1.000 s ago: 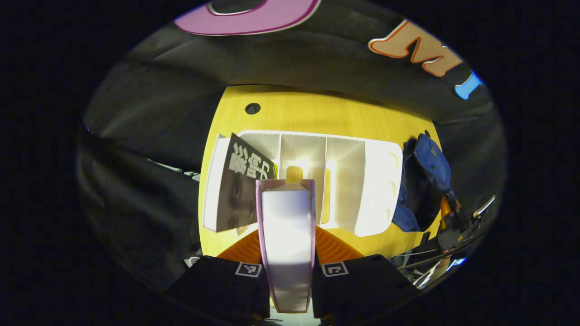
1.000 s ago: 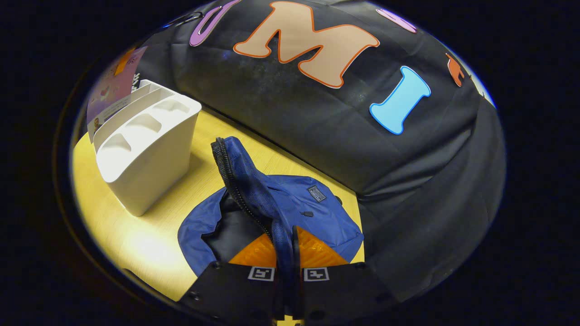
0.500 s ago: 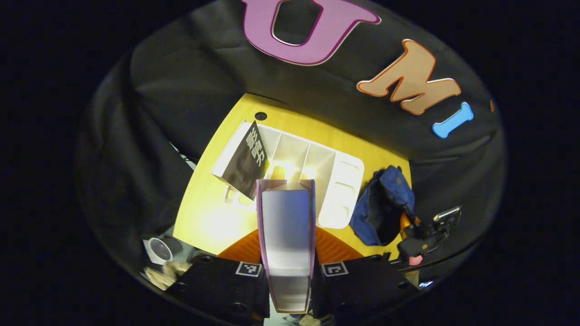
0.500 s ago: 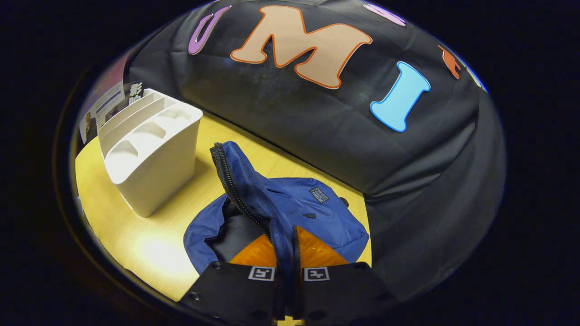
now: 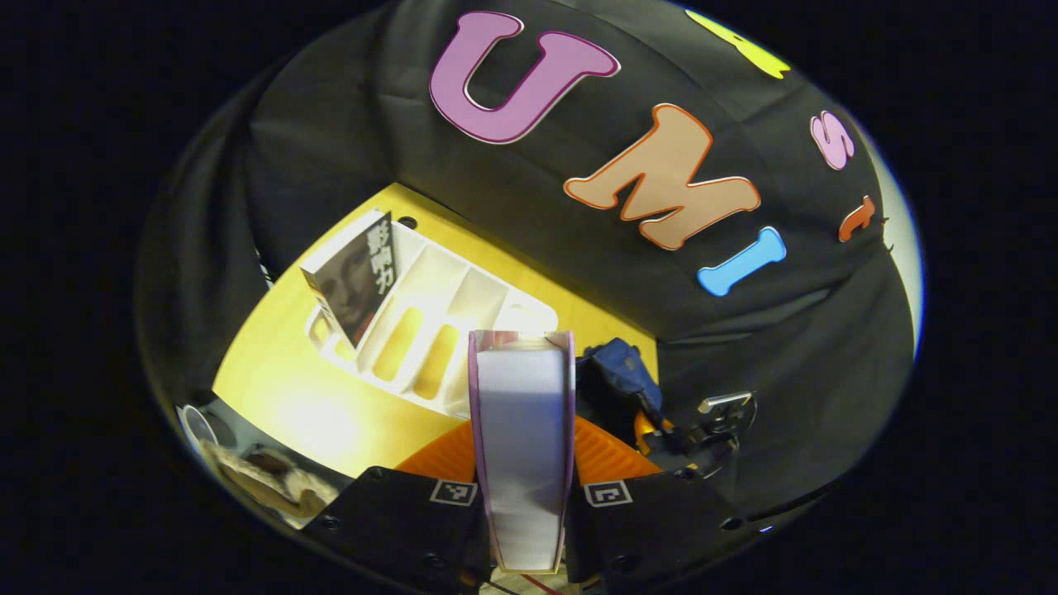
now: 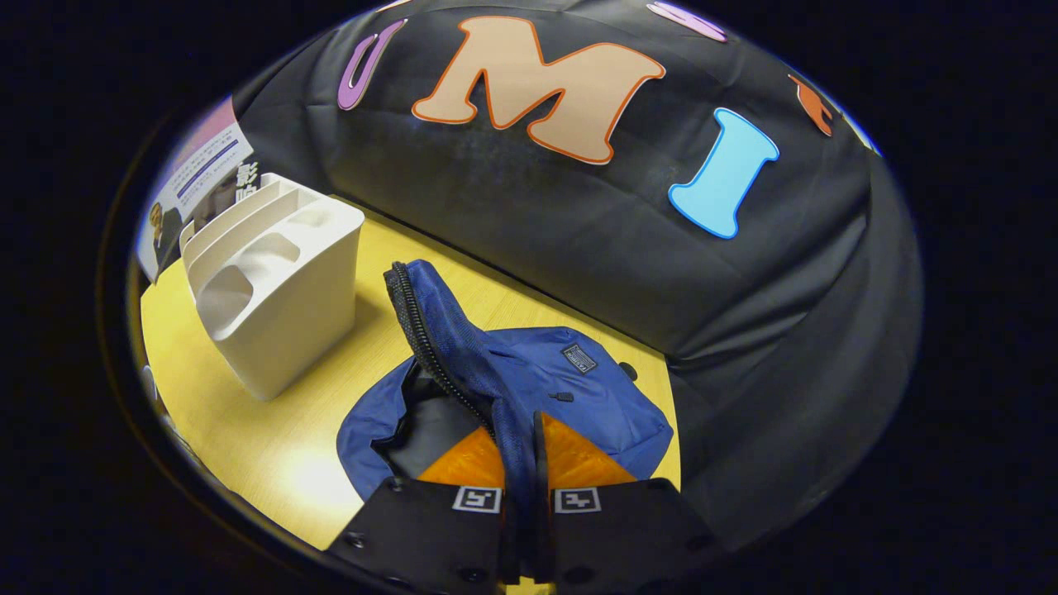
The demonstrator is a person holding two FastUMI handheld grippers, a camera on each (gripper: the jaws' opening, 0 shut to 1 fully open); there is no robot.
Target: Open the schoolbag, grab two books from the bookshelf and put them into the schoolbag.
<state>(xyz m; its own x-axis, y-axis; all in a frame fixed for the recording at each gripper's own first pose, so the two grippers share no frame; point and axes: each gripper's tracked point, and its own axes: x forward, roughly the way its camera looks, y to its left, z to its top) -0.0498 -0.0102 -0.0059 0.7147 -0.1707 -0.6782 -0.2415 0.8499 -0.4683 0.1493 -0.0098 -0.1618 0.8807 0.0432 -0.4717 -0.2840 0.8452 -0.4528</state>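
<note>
Left gripper [image 5: 521, 450] clamped on a pale book [image 5: 521, 430] held edge-on above the yellow table [image 5: 281, 388], white bookshelf [image 5: 430, 330] ahead with a dark book [image 5: 355, 273], right gripper [image 6: 529, 471] pinching the raised flap of the blue schoolbag [image 6: 529, 380], its mouth open just left of the fingers

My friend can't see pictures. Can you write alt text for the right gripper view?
The right gripper pinches the lifted flap of an open blue schoolbag lying on a yellow table. A white bookshelf stands to the left, with books behind it.

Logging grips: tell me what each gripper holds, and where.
Left gripper: book, gripped by its edge. Right gripper: schoolbag, by its flap near the zipper.
</note>
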